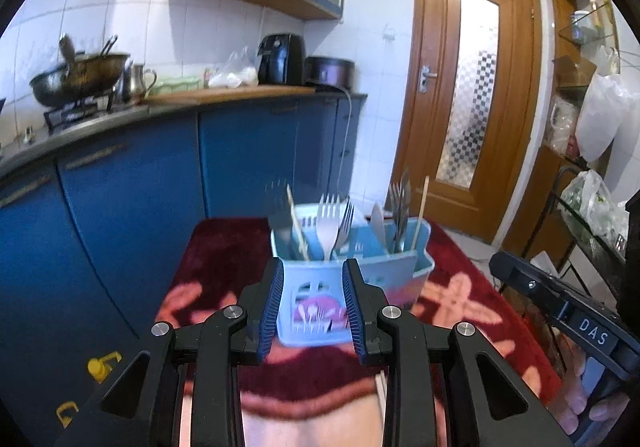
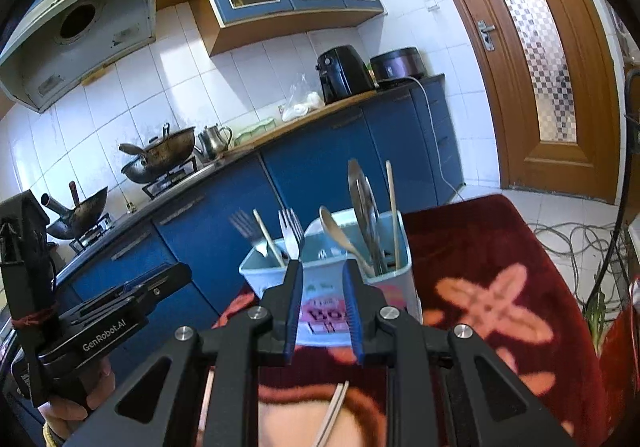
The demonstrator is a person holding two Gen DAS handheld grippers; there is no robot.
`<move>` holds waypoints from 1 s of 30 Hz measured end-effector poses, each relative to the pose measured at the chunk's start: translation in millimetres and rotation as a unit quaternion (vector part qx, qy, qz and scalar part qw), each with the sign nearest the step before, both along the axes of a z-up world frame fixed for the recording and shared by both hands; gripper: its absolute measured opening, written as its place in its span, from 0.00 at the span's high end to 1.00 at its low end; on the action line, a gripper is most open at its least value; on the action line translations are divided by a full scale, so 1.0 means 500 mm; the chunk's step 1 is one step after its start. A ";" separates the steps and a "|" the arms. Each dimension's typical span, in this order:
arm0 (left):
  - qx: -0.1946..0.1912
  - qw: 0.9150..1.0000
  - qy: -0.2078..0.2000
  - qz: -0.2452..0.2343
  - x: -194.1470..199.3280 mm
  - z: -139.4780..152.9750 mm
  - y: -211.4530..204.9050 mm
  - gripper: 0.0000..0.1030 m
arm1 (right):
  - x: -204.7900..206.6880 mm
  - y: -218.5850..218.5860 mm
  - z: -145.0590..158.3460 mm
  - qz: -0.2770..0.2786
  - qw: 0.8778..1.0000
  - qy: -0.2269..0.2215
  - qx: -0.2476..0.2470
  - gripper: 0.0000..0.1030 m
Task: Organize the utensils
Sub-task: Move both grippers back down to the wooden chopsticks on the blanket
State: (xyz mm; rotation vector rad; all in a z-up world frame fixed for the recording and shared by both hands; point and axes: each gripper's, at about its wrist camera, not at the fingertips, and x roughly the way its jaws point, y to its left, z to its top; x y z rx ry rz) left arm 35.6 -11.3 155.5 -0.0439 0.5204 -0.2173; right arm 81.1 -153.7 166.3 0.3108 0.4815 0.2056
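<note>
On the dark red patterned cloth (image 1: 224,247), a light blue utensil caddy (image 1: 372,267) stands upright with both grippers hanging just in front of it, holding nothing.

The left gripper (image 1: 313,307) has its blue-padded fingers (image 1: 271,307) parted, framing the caddy's front wall without touching it; the right gripper (image 2: 323,307) is likewise spread and unloaded, aimed at the caddy's labelled face. In the caddy's left compartment stand forks (image 1: 330,219) and a pale chopstick (image 1: 298,225), tines up; the right compartment holds a wooden spoon (image 2: 340,235), metal utensils (image 2: 366,215) and another chopstick (image 2: 393,211) (exactly which metal pieces is hard to tell through the blur). A pair of chopsticks (image 2: 332,415) lies on the cloth below the right gripper. Behind are blue cabinets (image 1: 132,183) and a wooden door (image 1: 476,87).
</note>
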 end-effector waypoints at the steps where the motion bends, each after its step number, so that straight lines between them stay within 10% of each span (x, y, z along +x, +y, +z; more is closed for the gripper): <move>1: 0.001 1.000 0.007 0.001 -0.001 -0.007 0.002 0.70 | -0.004 0.001 -0.006 -0.001 1.000 0.005 -0.001 0.77; 30: 0.000 0.991 0.130 0.020 -0.031 -0.189 0.056 0.70 | -0.030 0.067 -0.208 0.017 0.982 0.184 -0.035 0.77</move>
